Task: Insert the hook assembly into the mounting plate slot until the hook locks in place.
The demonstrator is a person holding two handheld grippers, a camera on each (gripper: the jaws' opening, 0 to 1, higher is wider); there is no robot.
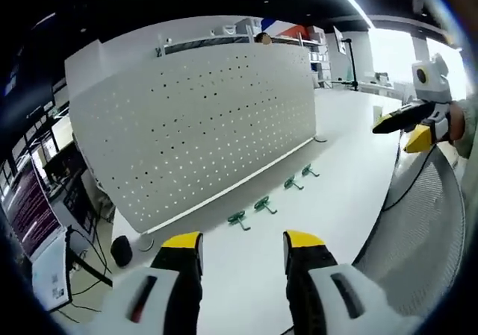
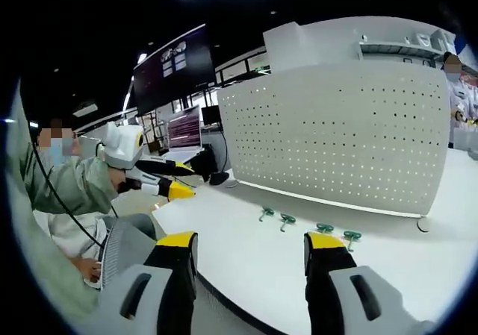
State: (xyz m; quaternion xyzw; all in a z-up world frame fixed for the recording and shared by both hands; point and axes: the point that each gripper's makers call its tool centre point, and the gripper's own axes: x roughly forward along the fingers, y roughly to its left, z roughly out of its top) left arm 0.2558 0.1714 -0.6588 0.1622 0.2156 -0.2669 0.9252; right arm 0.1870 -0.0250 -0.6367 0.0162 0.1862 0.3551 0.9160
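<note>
You are holding both the left gripper (image 1: 243, 247) and right gripper (image 2: 250, 249) open and empty; a hasty grab could scatter the small green metal hooks (image 1: 263, 204) lying before the white perforated mounting plate (image 1: 202, 119).

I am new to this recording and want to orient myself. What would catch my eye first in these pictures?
The large white perforated metal panel stands upright on the white table and dominates both views. In front of its base, four small green plastic hooks lie in a row on the table. Both grippers, with yellow-tipped black jaws, are open and empty: the left gripper and the right gripper are back from the hooks.
</note>
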